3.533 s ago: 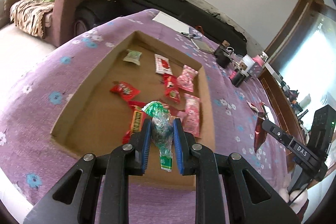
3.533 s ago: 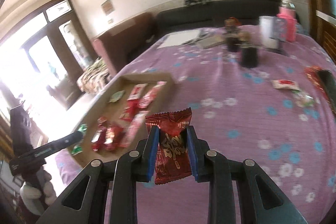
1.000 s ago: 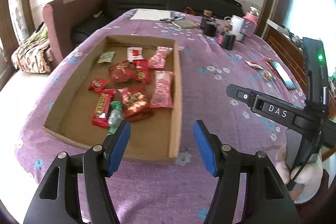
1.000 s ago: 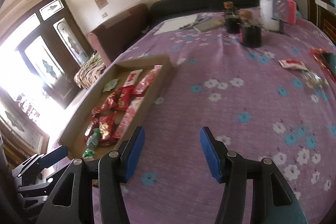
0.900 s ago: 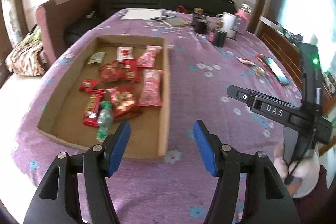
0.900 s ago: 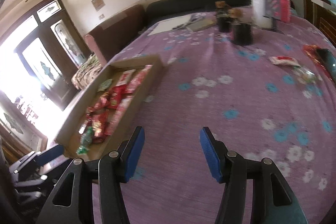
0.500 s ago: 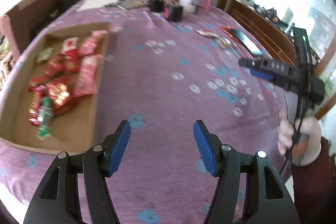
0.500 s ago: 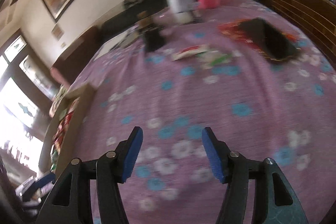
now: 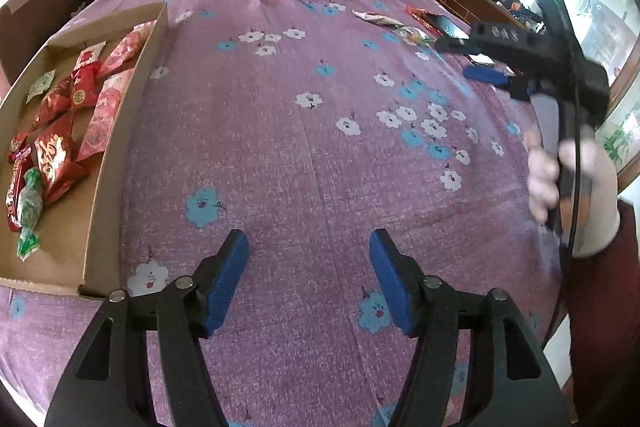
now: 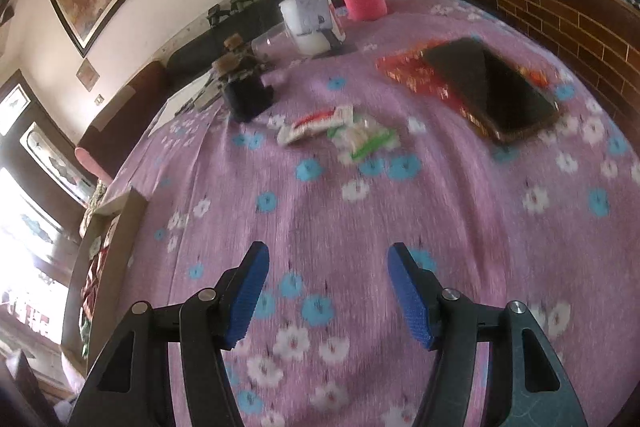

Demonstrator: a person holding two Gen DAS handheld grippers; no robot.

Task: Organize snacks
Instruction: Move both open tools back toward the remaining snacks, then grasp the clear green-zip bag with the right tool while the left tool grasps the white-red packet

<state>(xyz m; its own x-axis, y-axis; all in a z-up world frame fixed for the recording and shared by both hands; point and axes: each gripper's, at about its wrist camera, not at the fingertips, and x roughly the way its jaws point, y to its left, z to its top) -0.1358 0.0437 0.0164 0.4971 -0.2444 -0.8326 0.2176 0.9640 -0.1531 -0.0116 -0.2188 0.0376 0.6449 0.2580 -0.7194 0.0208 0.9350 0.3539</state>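
1. Two empty grippers over a purple flowered tablecloth (image 9: 320, 131): the left gripper (image 9: 308, 283) has its jaws opening with nothing between them, and the right gripper (image 10: 328, 295) has its jaws spread, also bare.
2. Most snacks already lie in the cardboard tray (image 9: 108, 163) at the left edge; its near wall stands proud, so any carry back should come in from above.
3. Open cloth between tray and far side gives plenty of room to travel.
4. A phone (image 10: 492, 91) lies on a red packet (image 10: 416, 75), near the wooden rail; I'd keep clear of it.
5. Loose snacks remain: a red-and-white packet (image 10: 316, 123) and, touching or just beside it, a green-and-white candy (image 10: 368, 139). Best to straddle one only, come down square, then close.
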